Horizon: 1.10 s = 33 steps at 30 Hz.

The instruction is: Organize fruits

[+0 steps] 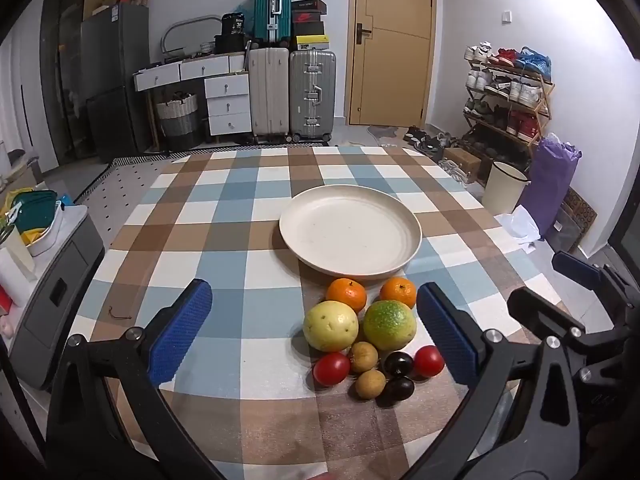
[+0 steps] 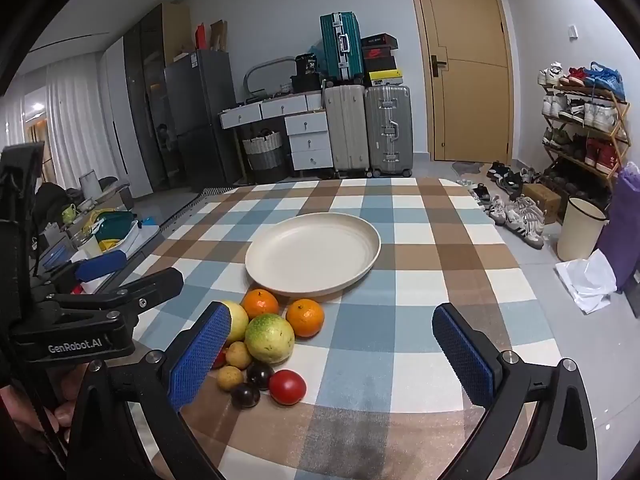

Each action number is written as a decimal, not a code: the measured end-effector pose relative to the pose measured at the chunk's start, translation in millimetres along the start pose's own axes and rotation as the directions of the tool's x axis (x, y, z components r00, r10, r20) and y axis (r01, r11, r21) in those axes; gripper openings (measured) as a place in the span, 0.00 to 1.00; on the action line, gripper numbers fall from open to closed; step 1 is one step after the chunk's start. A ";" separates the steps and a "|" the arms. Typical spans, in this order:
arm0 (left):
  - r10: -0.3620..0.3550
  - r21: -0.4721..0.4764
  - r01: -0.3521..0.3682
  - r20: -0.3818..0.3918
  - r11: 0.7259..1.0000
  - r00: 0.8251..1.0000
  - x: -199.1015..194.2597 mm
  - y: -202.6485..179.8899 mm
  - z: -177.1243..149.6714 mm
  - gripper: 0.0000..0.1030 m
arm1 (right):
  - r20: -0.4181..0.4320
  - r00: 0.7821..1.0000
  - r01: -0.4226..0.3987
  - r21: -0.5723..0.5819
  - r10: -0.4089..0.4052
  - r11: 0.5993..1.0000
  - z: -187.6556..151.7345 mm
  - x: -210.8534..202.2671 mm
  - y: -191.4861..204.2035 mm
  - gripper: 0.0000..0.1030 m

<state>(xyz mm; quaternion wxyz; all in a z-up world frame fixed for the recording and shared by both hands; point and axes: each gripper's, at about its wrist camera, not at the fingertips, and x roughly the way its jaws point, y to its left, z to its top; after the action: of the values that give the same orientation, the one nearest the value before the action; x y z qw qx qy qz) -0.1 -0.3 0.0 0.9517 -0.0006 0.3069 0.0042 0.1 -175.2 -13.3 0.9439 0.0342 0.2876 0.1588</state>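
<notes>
A cream plate (image 1: 350,232) (image 2: 312,256) lies empty on the checked tablecloth. Just in front of it sits a cluster of fruit: two oranges (image 1: 346,295) (image 2: 305,317), a yellow guava (image 1: 330,325), a green-yellow fruit (image 1: 389,324) (image 2: 269,338), two red tomatoes (image 1: 331,368) (image 2: 287,386), two tan longans (image 1: 363,356) (image 2: 230,377) and two dark plums (image 1: 398,363) (image 2: 245,395). My left gripper (image 1: 314,328) is open and empty, above the near table with the cluster between its fingers. My right gripper (image 2: 332,354) is open and empty, just right of the cluster.
The right gripper's body shows at the right edge of the left wrist view (image 1: 576,312); the left one's at the left of the right wrist view (image 2: 80,320). A grey cabinet (image 1: 52,300) stands left of the table. Suitcases, a shoe rack and a bin stand beyond.
</notes>
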 end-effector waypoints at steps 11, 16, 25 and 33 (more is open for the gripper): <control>-0.013 -0.021 0.013 0.010 1.000 1.000 0.4 0.2 0.0 0.99 | 0.016 1.000 -0.004 -0.027 0.005 1.000 -3.2 -1.3 6.5 1.00; 0.002 -0.022 -0.002 0.018 1.000 1.000 1.0 -2.3 0.4 0.99 | 0.019 1.000 -0.004 -0.037 0.005 0.999 -3.7 -1.5 8.2 1.00; -0.003 -0.026 0.004 0.019 1.000 1.000 -3.1 -1.6 -3.5 0.99 | 0.025 1.000 -0.011 -0.048 0.013 0.999 -5.7 -2.8 10.9 1.00; 0.000 -0.026 0.001 0.018 1.000 1.000 -4.3 -1.8 -6.2 0.99 | 0.029 1.000 -0.011 -0.050 0.013 0.999 -5.2 -4.5 12.7 1.00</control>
<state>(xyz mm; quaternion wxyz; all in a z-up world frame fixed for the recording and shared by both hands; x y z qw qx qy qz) -7.2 -2.1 -2.5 0.9543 -0.0128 0.2984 0.0080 -9.9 -164.7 -13.2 0.9475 0.0145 0.2696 0.1712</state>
